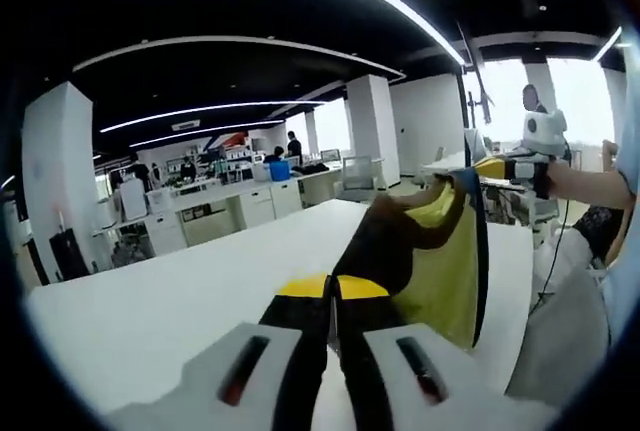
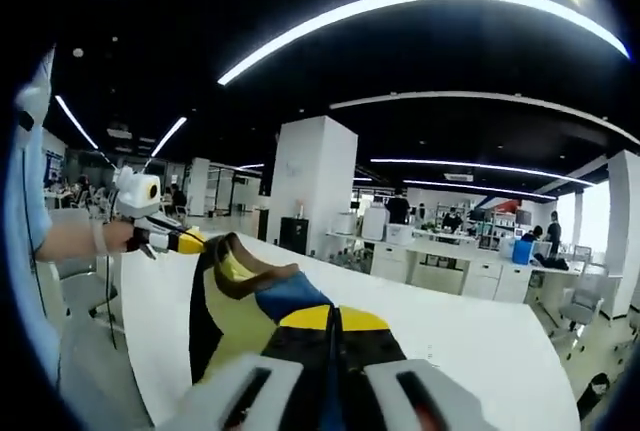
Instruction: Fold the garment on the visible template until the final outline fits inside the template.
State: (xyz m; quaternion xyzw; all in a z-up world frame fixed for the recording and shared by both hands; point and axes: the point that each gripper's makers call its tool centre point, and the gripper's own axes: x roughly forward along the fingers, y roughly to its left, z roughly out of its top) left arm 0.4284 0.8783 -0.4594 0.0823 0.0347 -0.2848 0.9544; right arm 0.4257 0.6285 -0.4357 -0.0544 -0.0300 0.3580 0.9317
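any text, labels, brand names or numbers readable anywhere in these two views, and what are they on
None can be read.
The garment held between the left gripper and the right gripper: black, yellow and blue panels, no print or label visible.
The white table: no markings visible.
The far office desks and shelves: any signs there are too small and blurred to read.

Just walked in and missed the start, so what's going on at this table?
A person is holding a garment up above the white table with a handheld gripper in each hand. The left gripper and the right gripper are each shut on an edge of the yellow, black and blue cloth, which hangs stretched between them. No fold is visible yet, and I can't see a template on the table from these views.
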